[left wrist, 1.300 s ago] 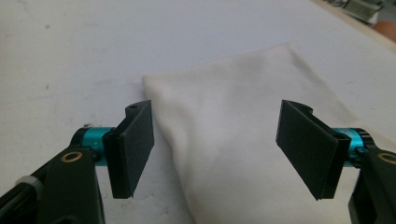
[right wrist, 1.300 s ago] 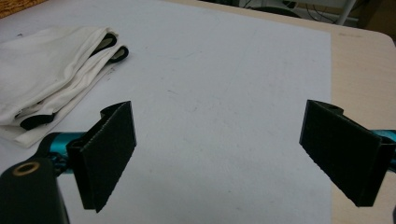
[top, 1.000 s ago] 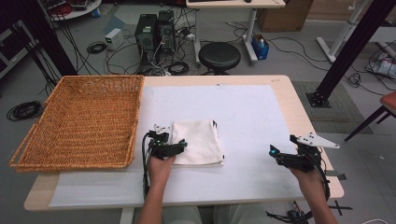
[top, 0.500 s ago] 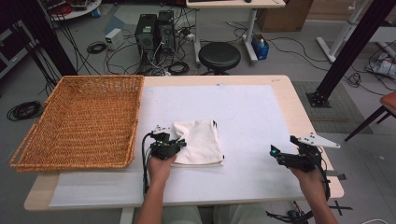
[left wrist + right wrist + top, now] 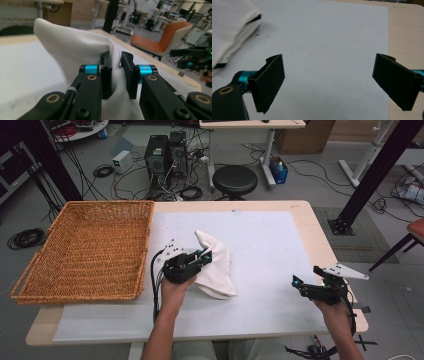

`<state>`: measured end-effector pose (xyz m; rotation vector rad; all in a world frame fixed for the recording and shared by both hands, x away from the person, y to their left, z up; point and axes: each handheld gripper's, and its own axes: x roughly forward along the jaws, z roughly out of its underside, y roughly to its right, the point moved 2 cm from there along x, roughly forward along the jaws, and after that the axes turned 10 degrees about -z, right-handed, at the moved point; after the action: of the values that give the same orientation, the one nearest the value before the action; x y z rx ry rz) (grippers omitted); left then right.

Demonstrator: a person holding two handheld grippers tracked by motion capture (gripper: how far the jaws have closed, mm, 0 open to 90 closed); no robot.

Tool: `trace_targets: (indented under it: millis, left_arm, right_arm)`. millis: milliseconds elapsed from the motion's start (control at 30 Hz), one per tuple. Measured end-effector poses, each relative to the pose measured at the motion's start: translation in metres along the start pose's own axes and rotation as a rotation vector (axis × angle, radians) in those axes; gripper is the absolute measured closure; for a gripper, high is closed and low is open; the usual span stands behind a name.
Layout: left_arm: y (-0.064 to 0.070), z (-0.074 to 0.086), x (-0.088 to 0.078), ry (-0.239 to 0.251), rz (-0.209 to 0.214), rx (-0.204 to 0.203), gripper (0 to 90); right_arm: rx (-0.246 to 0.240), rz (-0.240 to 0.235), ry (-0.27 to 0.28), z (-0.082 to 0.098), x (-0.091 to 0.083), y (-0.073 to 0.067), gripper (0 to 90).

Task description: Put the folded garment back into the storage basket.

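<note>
A white folded cloth (image 5: 220,270) lies near the middle of the white mat (image 5: 270,240), with its left side pulled up into a peak. My left gripper (image 5: 204,258) is shut on that raised fold; its jaws have just been closing onto it. In the left gripper view the cloth (image 5: 72,42) is pinched between the two black pads of the left gripper (image 5: 116,72). My right gripper (image 5: 299,285) rests low at the mat's front right, open, with nothing between its fingers. The right gripper view shows the right gripper (image 5: 328,80) wide apart over bare mat, the cloth (image 5: 229,22) at the upper left.
A large wicker basket (image 5: 75,294) stands on the table's left part, close beside the left hand. The wooden table edge (image 5: 320,240) runs to the right of the mat. A black stool (image 5: 235,180) and computer cases (image 5: 162,150) stand on the floor beyond the far edge.
The left gripper shut on the cloth's left edge and rose, pulling that side up off the mat. The right gripper has stayed in place.
</note>
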<state>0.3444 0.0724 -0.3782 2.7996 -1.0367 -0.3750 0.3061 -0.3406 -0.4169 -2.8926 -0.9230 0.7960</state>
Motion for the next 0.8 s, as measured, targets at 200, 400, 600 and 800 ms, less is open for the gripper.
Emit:
trace_targets:
  millis: [200,400,600,800]
  left_arm:
    - [0.008,-0.043,-0.009,0.079,0.066,0.07,79.5]
    - [0.004,-0.079,-0.024,0.154,0.099,0.109,79.6]
    - [-0.003,-0.109,-0.042,0.208,0.123,0.147,79.6]
    - [-0.016,-0.134,-0.067,0.26,0.115,0.199,79.6]
  right_arm:
    - [0.004,0.016,-0.001,-0.001,-0.002,0.003,10.4]
    - [0.005,0.014,-0.005,-0.001,0.0,0.002,10.3]
    - [0.01,0.028,-0.006,-0.005,0.002,0.001,10.3]
    - [-0.002,0.024,-0.015,-0.007,0.006,-0.004,10.4]
